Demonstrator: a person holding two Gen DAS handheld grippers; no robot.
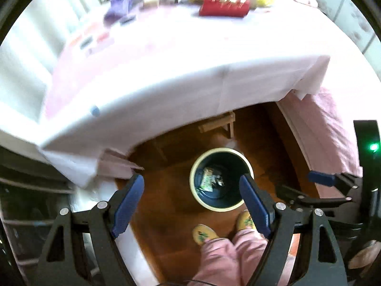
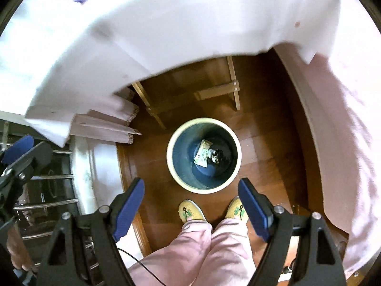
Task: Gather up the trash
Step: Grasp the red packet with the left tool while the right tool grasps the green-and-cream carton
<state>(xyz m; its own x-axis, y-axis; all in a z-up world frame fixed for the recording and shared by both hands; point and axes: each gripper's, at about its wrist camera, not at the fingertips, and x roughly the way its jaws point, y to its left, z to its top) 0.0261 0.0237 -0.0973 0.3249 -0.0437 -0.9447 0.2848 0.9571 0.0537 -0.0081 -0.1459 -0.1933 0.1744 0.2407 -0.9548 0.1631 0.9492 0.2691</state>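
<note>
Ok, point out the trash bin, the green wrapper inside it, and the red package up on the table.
trash bin (image 2: 169,153), right wrist view, on the cream rim at its left side
green wrapper (image 2: 203,153), right wrist view, on the middle of the wrapper
red package (image 1: 223,6), left wrist view, on the middle of its front face

The floor (image 2: 262,128) is polished brown wood with a soft sheen, and the table legs (image 2: 232,81) are paler, matt wood. A smooth white cloth (image 1: 181,71) drapes the table, while the bin (image 2: 175,166) has a glossy cream rim and a slick dark blue inside, with crinkled printed wrappers (image 2: 202,153) at the bottom. Each gripper's arms look like matt black plastic with bright metal pins, its pads (image 2: 129,206) matt blue, and the person's trousers (image 2: 214,250) are soft pink cloth above yellow woven slippers (image 2: 190,211).
</note>
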